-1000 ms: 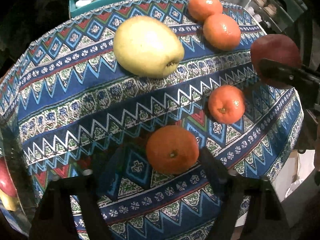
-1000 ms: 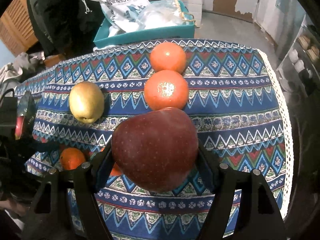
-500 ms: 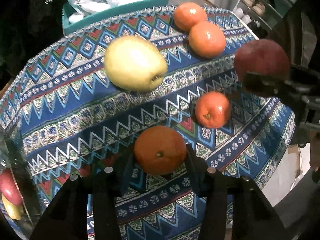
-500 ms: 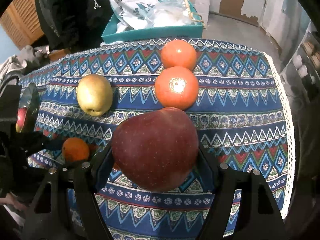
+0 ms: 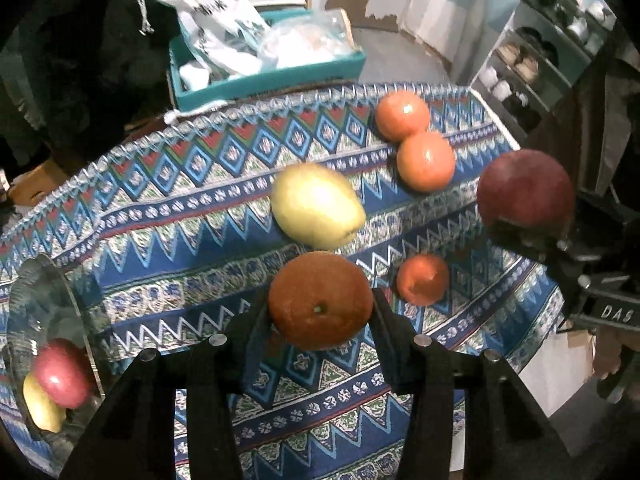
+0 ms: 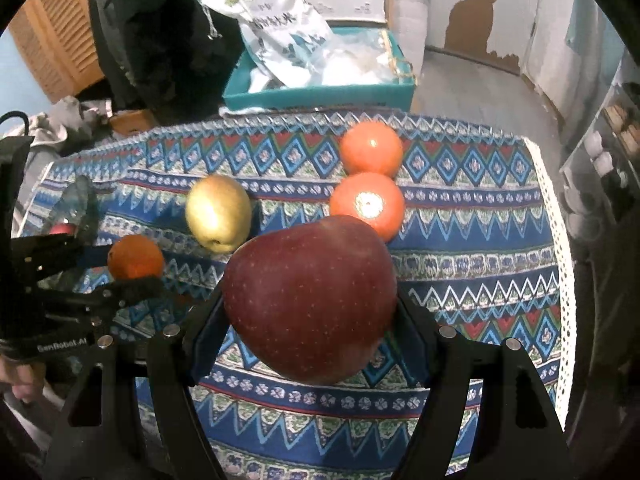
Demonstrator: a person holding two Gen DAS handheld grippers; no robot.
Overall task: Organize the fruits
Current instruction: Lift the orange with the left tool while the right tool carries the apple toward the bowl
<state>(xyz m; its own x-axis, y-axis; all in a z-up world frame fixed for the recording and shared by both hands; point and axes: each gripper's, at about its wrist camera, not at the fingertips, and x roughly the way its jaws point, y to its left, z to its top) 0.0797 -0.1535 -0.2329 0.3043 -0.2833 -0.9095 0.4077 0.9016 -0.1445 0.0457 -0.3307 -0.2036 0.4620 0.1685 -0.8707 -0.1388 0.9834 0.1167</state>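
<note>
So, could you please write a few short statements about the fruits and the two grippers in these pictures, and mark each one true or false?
1. The left gripper holds an orange between its jaws. True.
2. The right gripper is empty. False: its jaws are shut on a dark red apple.
3. The yellow pear lies on the patterned tablecloth. True.
4. The glass bowl at the left holds no fruit. False: a red fruit and a yellow fruit are in it.
5. The two far tomatoes lie close together, one behind the other. True.
6. The teal box behind the table holds oranges. False: it holds bags and plastic wrapping.
</note>
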